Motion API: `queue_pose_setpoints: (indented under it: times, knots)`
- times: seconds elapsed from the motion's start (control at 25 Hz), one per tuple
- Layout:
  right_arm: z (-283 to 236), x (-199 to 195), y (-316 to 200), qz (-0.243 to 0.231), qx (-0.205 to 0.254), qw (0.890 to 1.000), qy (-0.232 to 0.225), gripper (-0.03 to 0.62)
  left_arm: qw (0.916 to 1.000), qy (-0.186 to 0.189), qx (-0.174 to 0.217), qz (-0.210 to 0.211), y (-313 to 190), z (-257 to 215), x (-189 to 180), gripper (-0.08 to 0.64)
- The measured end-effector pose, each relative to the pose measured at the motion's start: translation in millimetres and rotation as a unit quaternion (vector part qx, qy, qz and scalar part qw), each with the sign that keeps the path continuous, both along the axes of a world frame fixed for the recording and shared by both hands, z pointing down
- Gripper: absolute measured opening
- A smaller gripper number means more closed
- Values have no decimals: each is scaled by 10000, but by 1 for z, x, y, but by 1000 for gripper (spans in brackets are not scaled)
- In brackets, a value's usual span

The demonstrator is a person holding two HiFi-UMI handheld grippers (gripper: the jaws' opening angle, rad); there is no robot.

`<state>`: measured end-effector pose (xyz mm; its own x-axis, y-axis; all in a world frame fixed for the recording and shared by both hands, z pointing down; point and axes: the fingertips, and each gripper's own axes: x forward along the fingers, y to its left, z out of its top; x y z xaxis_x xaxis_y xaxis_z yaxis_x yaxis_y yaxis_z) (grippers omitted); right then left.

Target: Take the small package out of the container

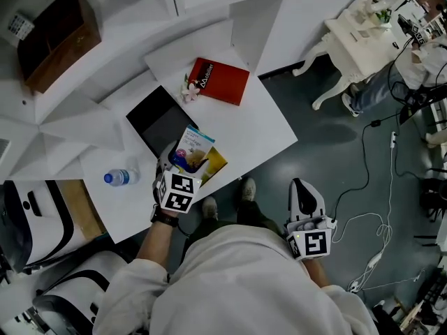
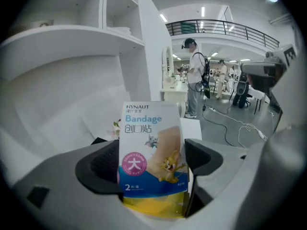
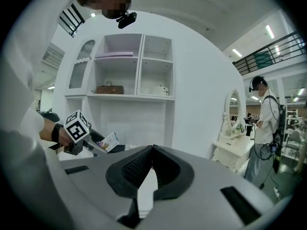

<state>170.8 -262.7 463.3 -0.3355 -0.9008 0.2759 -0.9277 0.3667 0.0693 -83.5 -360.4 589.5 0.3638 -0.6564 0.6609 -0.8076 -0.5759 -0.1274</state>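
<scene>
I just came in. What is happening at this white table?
A person works with two hand-held grippers. The left gripper is shut on a small white and blue bandage package, with a yellow item behind it, held up near the flat black container on the white table. The right gripper is shut and empty, off over the floor.

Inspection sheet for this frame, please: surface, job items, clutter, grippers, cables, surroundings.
Surface: white table, mostly bare.
Job's things: bandage package held up, out of the black container; a yellow pack sits behind it.
Clutter: red box, small flower, water bottle.
Grippers: left gripper shut on the bandage package; right gripper shut, empty, off the table.
Cables: cables loose on the floor.
Surroundings: wooden box on white shelving; dressing table.
</scene>
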Motion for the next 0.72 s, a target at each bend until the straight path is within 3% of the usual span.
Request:
queue_pose_setpoints:
  times: [0.2,0.72]
  knots:
    - [-12,-12,-2,-75,228,9997,-85,25,9979,354,517,-154,9,-51,-2,426]
    - [-41,-33,0,-329,739,9964,-251,25,9826,755,1659,-346,47,-158,-14,426]
